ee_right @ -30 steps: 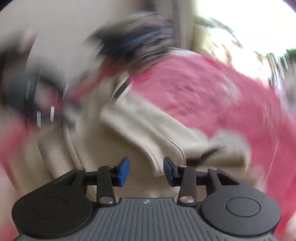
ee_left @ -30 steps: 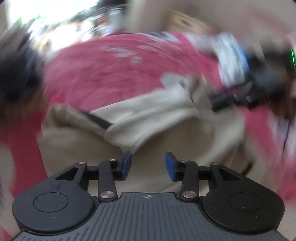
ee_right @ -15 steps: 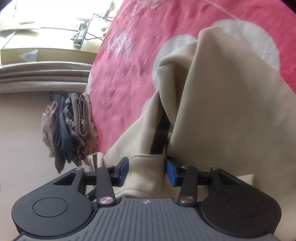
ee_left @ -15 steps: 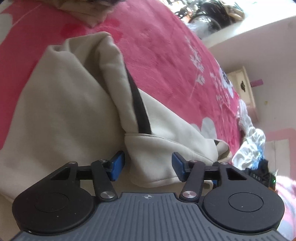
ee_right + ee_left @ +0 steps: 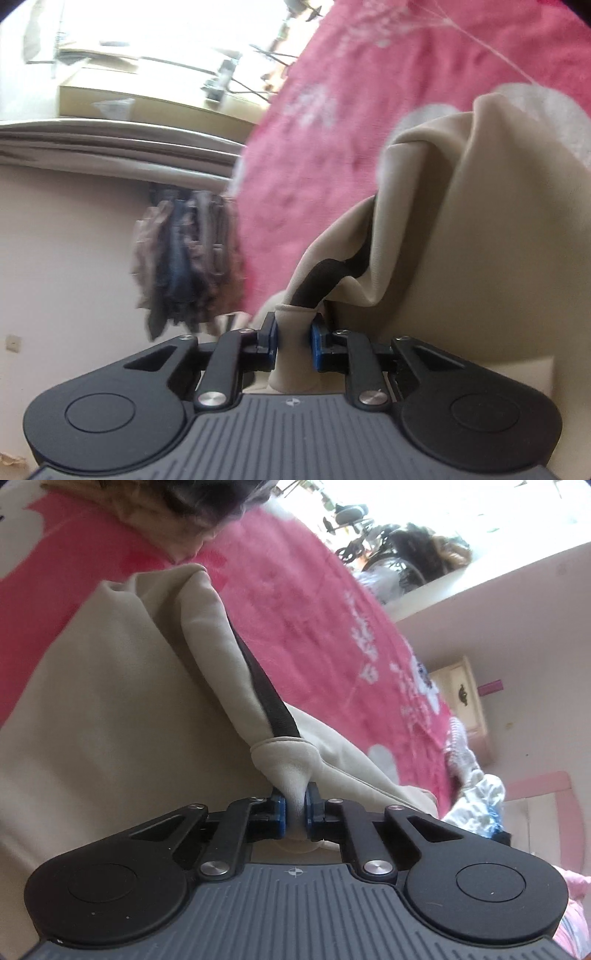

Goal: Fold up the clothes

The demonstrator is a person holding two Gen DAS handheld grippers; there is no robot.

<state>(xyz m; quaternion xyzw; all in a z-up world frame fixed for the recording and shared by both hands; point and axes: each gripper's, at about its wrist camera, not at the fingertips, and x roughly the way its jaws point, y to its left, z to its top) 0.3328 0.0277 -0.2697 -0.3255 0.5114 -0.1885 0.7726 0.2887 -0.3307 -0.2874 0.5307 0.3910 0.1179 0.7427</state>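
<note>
Lying across a pink blanket, a beige garment with a black stripe fills the near side of both views.

Left gripper: jaws nearly closed, blue pads pinching a bunched cuff of the garment. Beyond it, a dark clothes heap sits at the blanket's far edge; white crumpled laundry lies at its right edge.

Right gripper: jaws closing, blue pads pressing a second cuff of the garment, its black stripe running up from the pinch. A stack of folded clothes rests at the blanket's left edge.
</note>
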